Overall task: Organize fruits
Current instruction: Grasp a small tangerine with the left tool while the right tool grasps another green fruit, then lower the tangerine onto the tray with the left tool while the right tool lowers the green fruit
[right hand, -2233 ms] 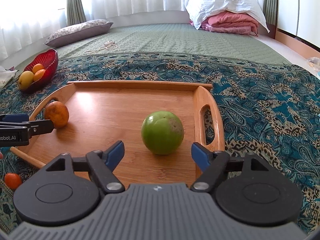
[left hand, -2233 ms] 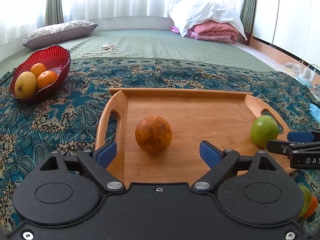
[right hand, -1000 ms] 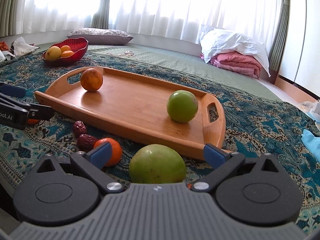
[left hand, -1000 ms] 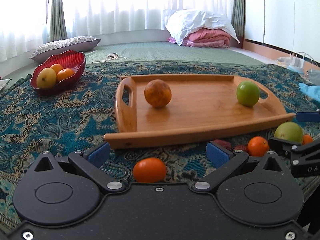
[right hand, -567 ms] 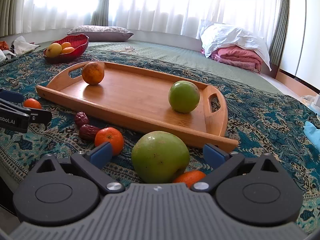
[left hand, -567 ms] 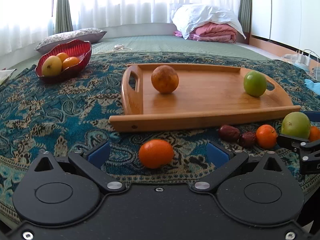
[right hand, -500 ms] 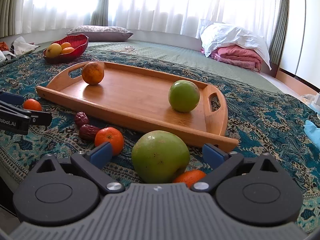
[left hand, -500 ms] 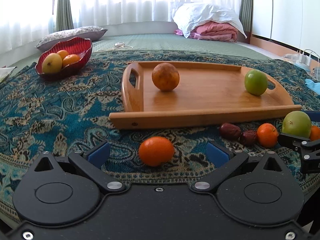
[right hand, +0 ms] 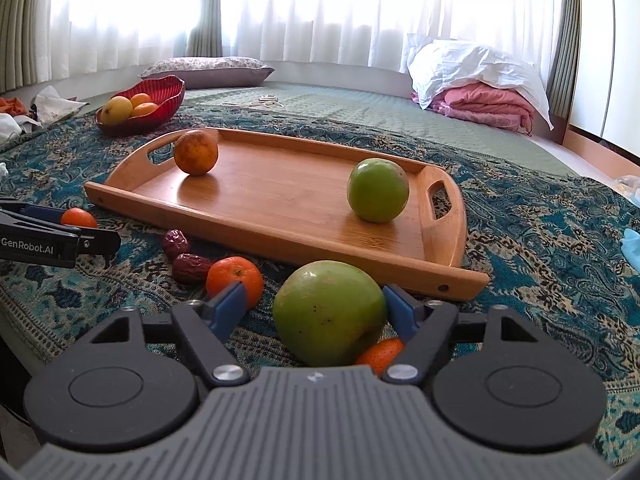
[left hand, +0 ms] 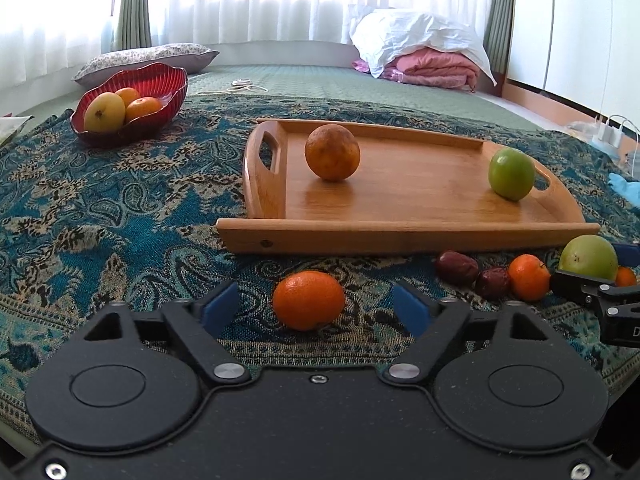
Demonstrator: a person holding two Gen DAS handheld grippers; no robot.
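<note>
Both jaws were closing, apart: left gripper (left hand: 314,306) around a mandarin (left hand: 308,300), right gripper (right hand: 314,308) around a green apple (right hand: 330,318), a small orange (right hand: 235,276) crowding its left finger.

Ahead of you: bright window (left hand: 280,0) at 12 o'clock, white curtains (right hand: 320,8); green mat (left hand: 340,84); pillow (right hand: 208,66) at 11; folded bedding (left hand: 428,60) at 1.

The middle of the wooden tray (right hand: 280,196) is left bare between a brown-orange fruit (right hand: 196,152) by its left handle and a green apple (right hand: 378,190) by its right. Its near rim is crowded by two dates (right hand: 184,256) and a tangerine (right hand: 235,276).
</note>
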